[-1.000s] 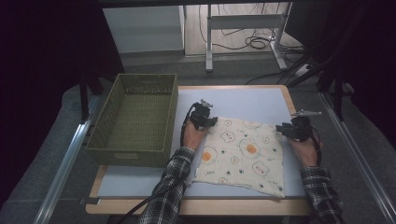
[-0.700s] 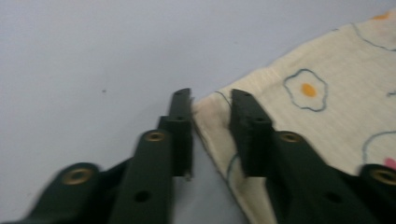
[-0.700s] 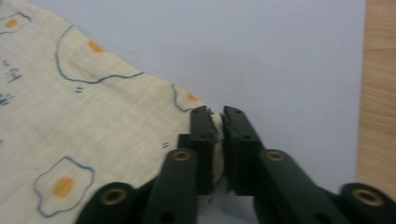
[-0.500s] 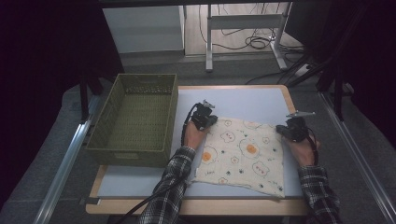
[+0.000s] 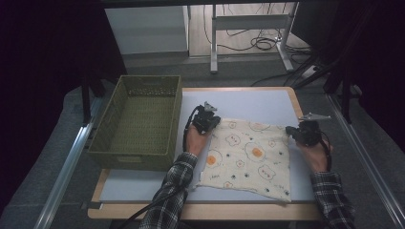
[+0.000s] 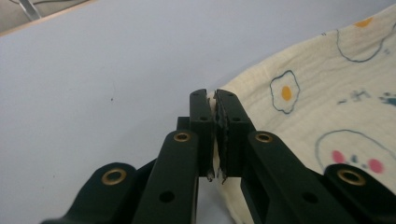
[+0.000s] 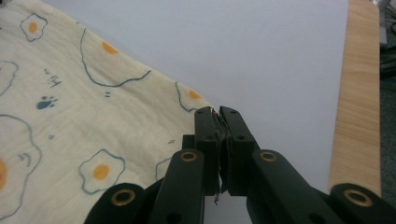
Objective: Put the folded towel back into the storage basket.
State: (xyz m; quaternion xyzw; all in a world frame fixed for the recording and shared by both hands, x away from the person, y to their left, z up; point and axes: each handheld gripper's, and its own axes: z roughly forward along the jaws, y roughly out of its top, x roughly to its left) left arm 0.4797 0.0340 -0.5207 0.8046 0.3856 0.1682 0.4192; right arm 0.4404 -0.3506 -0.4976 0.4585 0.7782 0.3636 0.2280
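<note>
Dim floor and cables lie beyond the table point(image 5: 143, 188), whose pale top carries a green basket point(image 5: 138, 121) at its left edge and a cloth point(image 5: 248, 155) printed with fried eggs, spread flat over the right half. The cloth's far edge runs left to right between the two hands, and each claw sits on one far corner: the left gripper point(image 5: 206, 120) on the far-left corner, just beside the basket, the right gripper point(image 5: 303, 131) on the far-right corner near the table's right edge. In the left gripper view the jaws of the left gripper point(image 6: 215, 100) are pressed together on a thin fold of cloth point(image 6: 327, 107). In the right gripper view the right gripper point(image 7: 215, 115) is likewise clamped on the cloth point(image 7: 70, 116) corner. The rest of the cloth trails toward the near edge, so lifting or folding would likely draw both corners that way.
</note>
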